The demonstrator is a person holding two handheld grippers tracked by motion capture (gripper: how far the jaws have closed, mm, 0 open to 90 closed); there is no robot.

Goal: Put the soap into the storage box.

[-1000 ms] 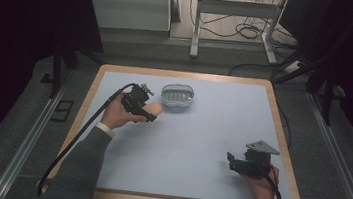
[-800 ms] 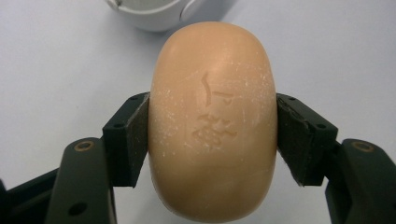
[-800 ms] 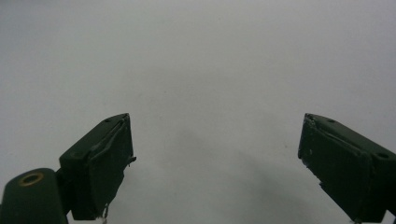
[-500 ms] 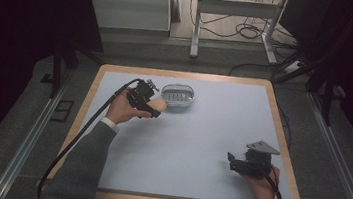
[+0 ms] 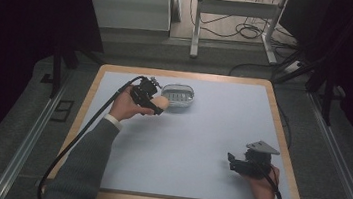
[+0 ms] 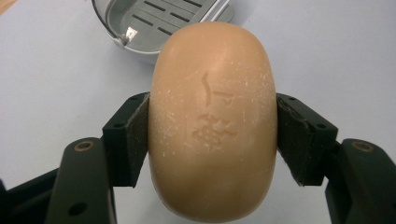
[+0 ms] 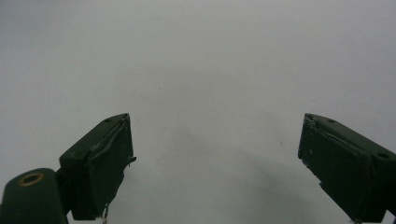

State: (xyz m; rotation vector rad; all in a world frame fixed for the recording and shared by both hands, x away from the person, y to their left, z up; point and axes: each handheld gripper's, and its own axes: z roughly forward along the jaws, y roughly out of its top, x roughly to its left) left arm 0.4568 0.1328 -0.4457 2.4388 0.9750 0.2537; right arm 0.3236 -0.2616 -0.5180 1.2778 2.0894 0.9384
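Soap bar (image 6: 212,135): one oval piece, tan, with a stamped mark on its upper face and pale scuffing across the surface. Location: clamped across its width in the left claw (image 5: 156,103), both pads pressing its sides, jaws spread wide to take it; carried clear of the worktop (image 5: 199,147) toward the far edge, left of centre, just beside the near rim of the soap dish (image 5: 178,98). Soap dish: one grey oval tray with a slotted insert, standing on the worktop near the far edge, nothing in it as far as the left gripper view shows (image 6: 159,23). Right claw (image 5: 231,162): resting low near the near right corner, well apart from soap and dish; jaws wide apart in the right gripper view (image 7: 215,163), with bare worktop between them and nothing held. Step in hand, as judged: transport of the soap to the dish, grip secure, placement not yet made. Next move, as judged: carry the bar a little farther over the dish so that it sits above the slotted insert, long axis roughly in line with that of the tray, lower it until it bears on the slats, then spread the jaws and lift away straight. Caution: the smooth rounded bar could slip or roll against the rim if let go early or off centre; the light dish could shift if nudged.
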